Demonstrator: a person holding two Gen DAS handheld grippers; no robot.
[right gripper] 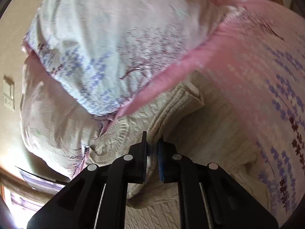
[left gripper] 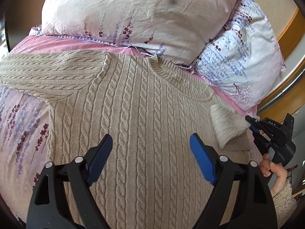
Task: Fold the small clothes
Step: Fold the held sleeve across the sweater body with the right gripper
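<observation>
A: Quick one, where's the L tool?

B: Left gripper (left gripper: 150, 148) hangs just over the sweater (left gripper: 133, 133), jaws wide apart, nothing btwn them. Sweater's a beige cable-knit, lying flat, front up, on the floral bedsheet (left gripper: 21, 129), neck end away from us.

A: And the R?

B: Right gripper (right gripper: 152, 147) is pinched together on a fold of the knit, looks like the sleeve (left gripper: 226, 126) on that side, lifted and doubled in over the body. Seen from the L cam, that tool sits at the sweater's right edge w/ the person's hand (left gripper: 274, 171) on the grip. R view is blurry, so exact bite depth I can't tell.

A: How'll it handle?

B: My guess: soft, thick, floppy, fairly heavy for clothing. Won't slip much, ribbed knit grips the pads. But it stretches and sags, so a one-point lift will drag it long.

A: Where to grab then?

B: Probably seams or ribbed edges: shoulder seam, cuff, hem. Firmer there. The other sleeve (left gripper: 43, 74) is spread out flat toward the left, free for the L tool.

A: Anything beyond?

B: Collar (left gripper: 171, 72) touches the pink sheet band; right behind sit two floral pillows (left gripper: 133, 13), v close. Far sleeve fold could snag them.
</observation>
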